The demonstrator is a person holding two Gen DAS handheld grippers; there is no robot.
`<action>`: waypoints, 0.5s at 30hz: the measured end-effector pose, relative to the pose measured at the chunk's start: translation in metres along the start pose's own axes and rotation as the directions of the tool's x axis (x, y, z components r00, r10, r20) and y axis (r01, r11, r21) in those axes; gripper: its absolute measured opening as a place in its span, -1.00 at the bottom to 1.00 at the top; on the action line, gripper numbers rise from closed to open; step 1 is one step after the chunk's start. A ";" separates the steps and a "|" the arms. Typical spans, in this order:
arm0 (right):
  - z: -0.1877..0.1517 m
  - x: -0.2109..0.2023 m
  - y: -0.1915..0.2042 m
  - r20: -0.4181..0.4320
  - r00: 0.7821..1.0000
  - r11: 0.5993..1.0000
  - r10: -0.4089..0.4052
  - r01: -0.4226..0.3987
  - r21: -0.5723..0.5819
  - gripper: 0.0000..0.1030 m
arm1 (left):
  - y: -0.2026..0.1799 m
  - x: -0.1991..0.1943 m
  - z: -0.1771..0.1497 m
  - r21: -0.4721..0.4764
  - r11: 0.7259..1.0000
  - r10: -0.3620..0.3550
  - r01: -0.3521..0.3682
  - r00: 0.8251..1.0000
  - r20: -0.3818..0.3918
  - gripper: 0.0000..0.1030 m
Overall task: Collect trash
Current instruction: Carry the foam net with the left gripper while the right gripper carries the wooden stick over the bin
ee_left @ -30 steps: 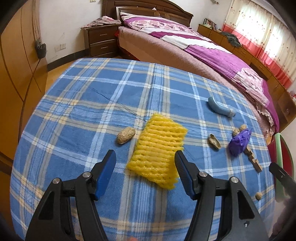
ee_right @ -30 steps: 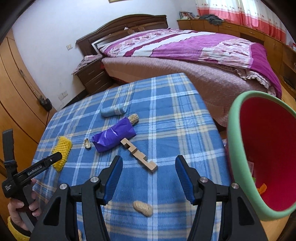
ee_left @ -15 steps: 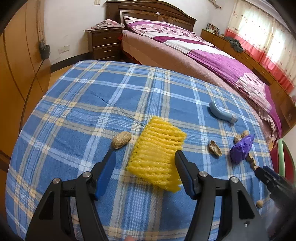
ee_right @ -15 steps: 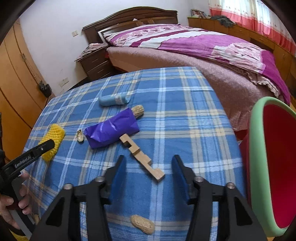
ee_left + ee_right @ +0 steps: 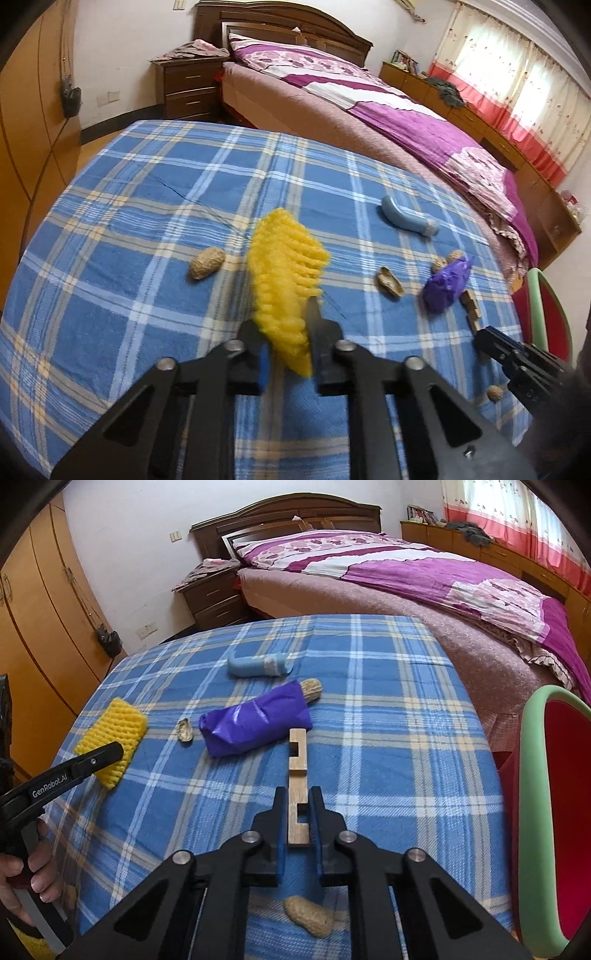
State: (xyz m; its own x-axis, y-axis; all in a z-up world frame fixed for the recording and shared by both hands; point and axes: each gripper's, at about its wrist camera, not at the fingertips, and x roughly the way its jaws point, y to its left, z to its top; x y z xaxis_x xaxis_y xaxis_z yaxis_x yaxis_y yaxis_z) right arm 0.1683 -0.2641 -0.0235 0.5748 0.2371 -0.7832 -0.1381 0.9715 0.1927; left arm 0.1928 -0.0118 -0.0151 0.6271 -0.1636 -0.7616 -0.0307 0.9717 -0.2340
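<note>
Both grippers have just closed: left gripper [image 5: 286, 345] squeezes the yellow foam net [image 5: 286, 280], right gripper [image 5: 298, 812] clamps the wooden piece [image 5: 297, 775]. Nothing is binned yet, it seems; peanuts [image 5: 308, 916], the purple wrapper [image 5: 255, 722] and the blue tube [image 5: 256, 664] remain on the table.

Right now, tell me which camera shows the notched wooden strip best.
The right wrist view: the notched wooden strip lies full length, its near end clamped in the right hand-held gripper. The left wrist view shows only a foreshortened piece behind the crumpled purple wrapper.
</note>
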 end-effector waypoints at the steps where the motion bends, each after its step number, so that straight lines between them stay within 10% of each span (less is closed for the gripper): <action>1: -0.001 -0.001 -0.001 -0.001 1.000 1.000 0.006 -0.006 0.006 -0.76 | 0.000 -0.001 0.000 -0.001 1.000 -0.005 0.005 1.000 0.001 -0.77; 15: -0.016 -0.046 -0.005 0.089 0.995 0.994 0.043 -0.051 0.093 -0.76 | -0.008 -0.040 -0.013 -0.018 0.991 -0.130 0.131 0.991 0.037 -0.79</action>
State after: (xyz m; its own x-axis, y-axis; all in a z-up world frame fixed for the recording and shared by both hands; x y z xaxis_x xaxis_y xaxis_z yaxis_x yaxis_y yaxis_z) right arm 0.1297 -0.2793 0.0018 0.6376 0.2770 -0.7189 -0.0917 0.9538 0.2862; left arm 0.1583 -0.0148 0.0093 0.6545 -0.2825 -0.7013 0.0380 0.9387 -0.3426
